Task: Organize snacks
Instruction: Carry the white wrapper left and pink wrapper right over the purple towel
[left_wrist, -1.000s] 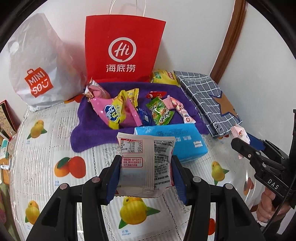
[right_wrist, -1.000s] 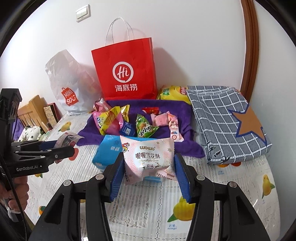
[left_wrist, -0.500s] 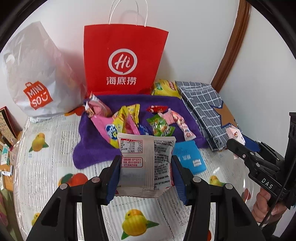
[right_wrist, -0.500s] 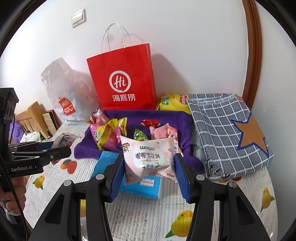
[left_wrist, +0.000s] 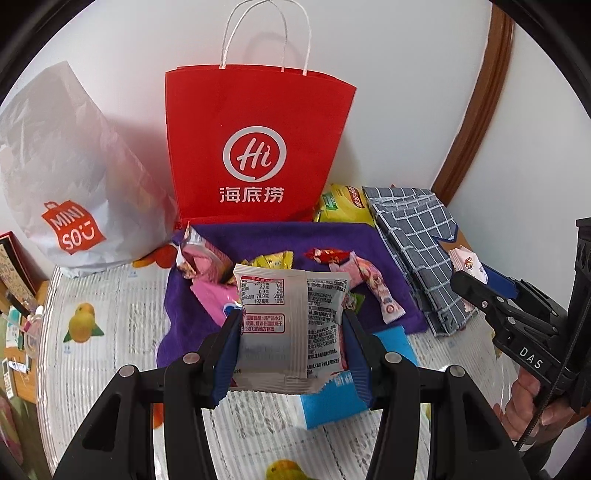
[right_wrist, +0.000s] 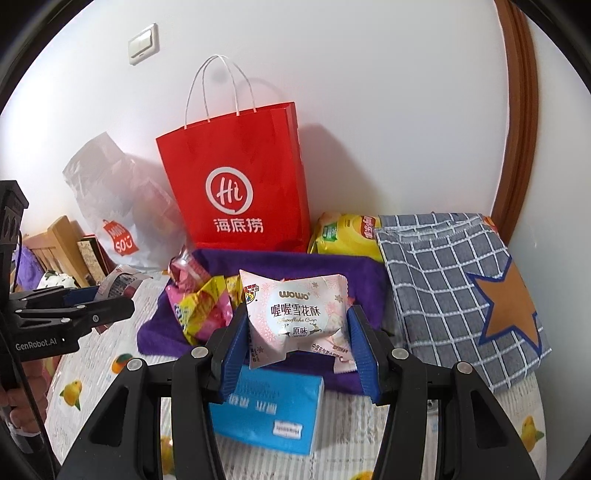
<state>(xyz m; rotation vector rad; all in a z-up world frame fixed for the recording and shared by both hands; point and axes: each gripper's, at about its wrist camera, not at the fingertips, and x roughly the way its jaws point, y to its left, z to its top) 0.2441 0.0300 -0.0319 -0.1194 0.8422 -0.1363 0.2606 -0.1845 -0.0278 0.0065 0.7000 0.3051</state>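
Note:
My left gripper (left_wrist: 291, 325) is shut on a white snack packet (left_wrist: 291, 325) shown from its printed back, held above the table. My right gripper (right_wrist: 297, 328) is shut on a pink-and-white snowflake crisp packet (right_wrist: 295, 314), also lifted. Behind both lies a purple towel (left_wrist: 258, 236) with several loose snacks: a pink packet (left_wrist: 199, 258), a yellow one (right_wrist: 203, 310), a red candy (left_wrist: 327, 254). A red paper bag (left_wrist: 255, 147) stands upright against the wall behind the towel. In the left wrist view the right gripper (left_wrist: 480, 284) shows at the right edge with its packet.
A white Miniso plastic bag (left_wrist: 62, 184) slumps left of the red bag. A blue tissue pack (right_wrist: 269, 410) lies on the fruit-print tablecloth (left_wrist: 96, 295) under the grippers. A yellow chip bag (right_wrist: 347, 236) and a folded grey checked cloth (right_wrist: 454, 288) sit at the right. A person's hand (left_wrist: 532, 402) holds the right gripper.
Both grippers have risen and moved toward the red bag with their packets still gripped; the towel, the tissue pack and the bag now sit lower and closer in both views.

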